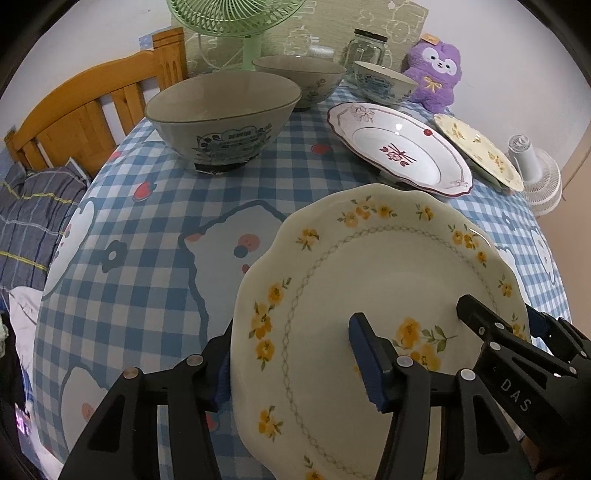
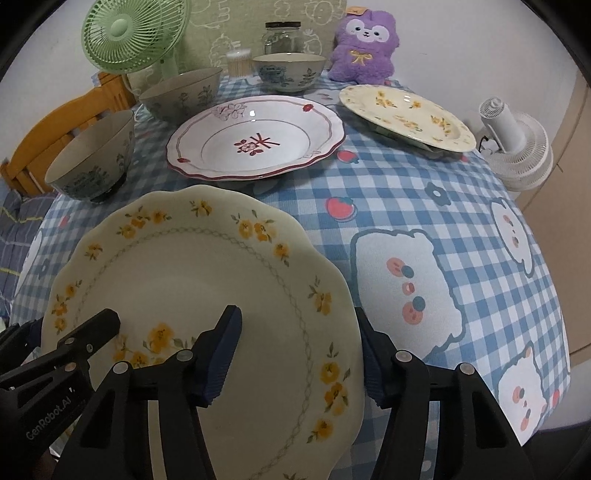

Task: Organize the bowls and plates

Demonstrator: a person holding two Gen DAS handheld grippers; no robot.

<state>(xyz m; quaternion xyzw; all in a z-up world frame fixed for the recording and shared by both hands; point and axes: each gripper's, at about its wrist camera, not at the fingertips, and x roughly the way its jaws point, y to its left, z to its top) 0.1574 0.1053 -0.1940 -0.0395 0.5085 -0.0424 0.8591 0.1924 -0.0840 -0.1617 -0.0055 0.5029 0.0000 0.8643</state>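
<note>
Jaws straddle plate (image 1: 369,280) rim (both sides).

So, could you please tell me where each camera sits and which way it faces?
Left wrist: rides the left claw, looking down over the yellow-flowered plate toward bowls and the green fan; the right claw intrudes at lower right.
Right wrist: rides the right claw, looking across the same plate at the red-flowered plate; the left claw shows at lower left.
Shared: both straddle that plate's opposite rims; the purple plush toy appears in both.

"DAS" on the right tool (image 1: 532,325) — "GenRobot.AI" on the left tool (image 2: 51,339).
</note>
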